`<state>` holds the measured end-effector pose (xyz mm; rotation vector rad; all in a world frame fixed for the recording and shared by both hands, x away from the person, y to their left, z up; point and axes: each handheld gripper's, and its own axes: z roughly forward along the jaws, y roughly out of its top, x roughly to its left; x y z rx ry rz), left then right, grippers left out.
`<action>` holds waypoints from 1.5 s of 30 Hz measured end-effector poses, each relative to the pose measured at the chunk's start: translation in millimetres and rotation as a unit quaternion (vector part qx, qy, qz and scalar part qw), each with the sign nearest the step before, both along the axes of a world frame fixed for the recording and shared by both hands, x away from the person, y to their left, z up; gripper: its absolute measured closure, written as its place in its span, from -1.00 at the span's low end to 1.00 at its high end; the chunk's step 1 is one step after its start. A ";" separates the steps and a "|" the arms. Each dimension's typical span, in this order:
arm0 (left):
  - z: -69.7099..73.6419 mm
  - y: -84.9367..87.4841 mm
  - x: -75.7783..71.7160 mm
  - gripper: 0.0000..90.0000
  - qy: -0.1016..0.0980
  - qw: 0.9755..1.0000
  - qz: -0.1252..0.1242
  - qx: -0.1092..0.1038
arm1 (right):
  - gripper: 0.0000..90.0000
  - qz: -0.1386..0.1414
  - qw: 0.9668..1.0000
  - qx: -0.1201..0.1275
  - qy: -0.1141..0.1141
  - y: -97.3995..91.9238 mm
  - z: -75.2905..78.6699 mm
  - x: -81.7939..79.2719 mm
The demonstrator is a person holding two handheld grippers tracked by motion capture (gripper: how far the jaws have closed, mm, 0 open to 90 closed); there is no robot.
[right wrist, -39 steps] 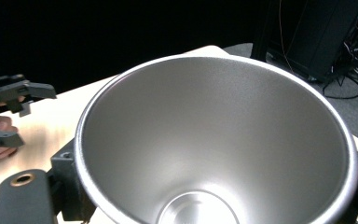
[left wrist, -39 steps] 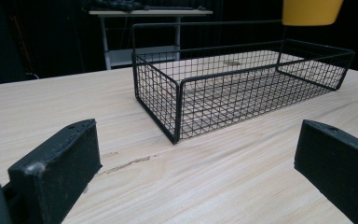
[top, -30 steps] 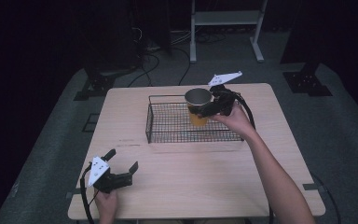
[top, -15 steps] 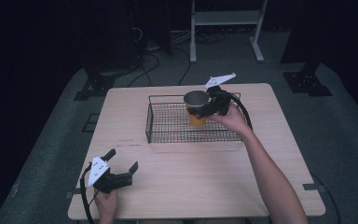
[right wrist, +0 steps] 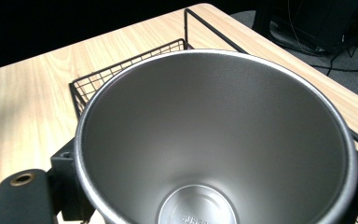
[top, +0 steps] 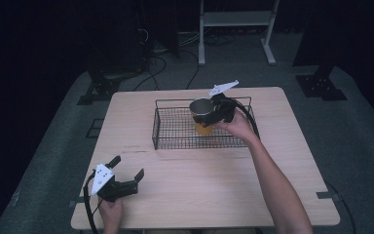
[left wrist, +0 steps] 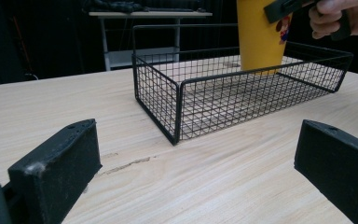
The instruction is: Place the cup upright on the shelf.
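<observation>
Cup (top: pixel 203 117) lower, between right tongs (top: pixel 213 115)

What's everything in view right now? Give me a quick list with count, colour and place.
cup: one, yellow outside with a bare metal inside, upright inside the basket near its far right side, clamped by the right gripper
wire basket: one, black, on the far middle of the table
table: one, light wood, under everything
shelf frame: one, white, on the floor beyond the table
cables: several, black, on the grey floor behind the table
right gripper: one, black, over the basket, shut on the cup
left gripper: one, black, at the table's near left corner, jaws open and empty
person's forearms: two, entering from the near edge
</observation>
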<state>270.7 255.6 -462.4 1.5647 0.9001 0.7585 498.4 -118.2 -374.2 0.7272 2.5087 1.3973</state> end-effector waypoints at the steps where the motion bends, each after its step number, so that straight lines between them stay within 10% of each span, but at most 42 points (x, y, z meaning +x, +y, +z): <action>1: 0.0 0.0 0.0 -1.00 0.000 1.000 0.000 0.000 | -0.72 -0.001 1.000 0.001 0.002 0.8 -1.7 1.0; 45: 0.0 0.4 -0.3 -1.00 0.000 1.000 -0.001 -0.002 | -0.72 -0.020 0.998 -0.058 0.009 -2.8 -39.9 23.7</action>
